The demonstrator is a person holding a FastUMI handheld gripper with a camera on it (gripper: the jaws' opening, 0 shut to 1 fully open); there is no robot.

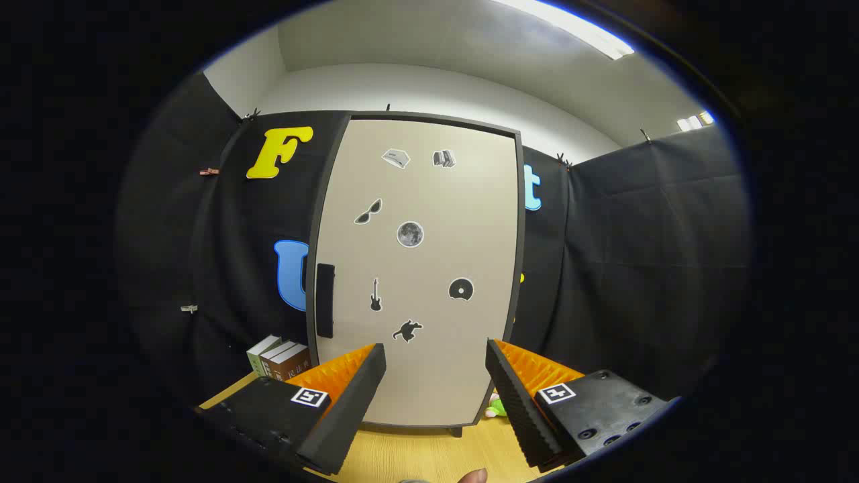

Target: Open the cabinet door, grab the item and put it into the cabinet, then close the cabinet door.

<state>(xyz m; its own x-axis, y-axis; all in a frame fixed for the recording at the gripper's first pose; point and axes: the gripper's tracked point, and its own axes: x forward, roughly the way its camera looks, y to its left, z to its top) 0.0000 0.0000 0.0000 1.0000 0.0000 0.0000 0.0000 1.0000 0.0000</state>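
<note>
One cabinet (pixel 416 268), upright on a wooden table (pixel 429 453), its door (pixel 429 221) closed, one dark handle (pixel 325 300) on the left edge, seven small stickers on the face. Gripper (pixel 435 362): fingers spread apart, nothing between them, just short of the door. Three books (pixel 278 357) stand left of the cabinet. One small green-and-pink item (pixel 495 406) lies at the cabinet's right foot, partly hidden by the right finger.
</note>
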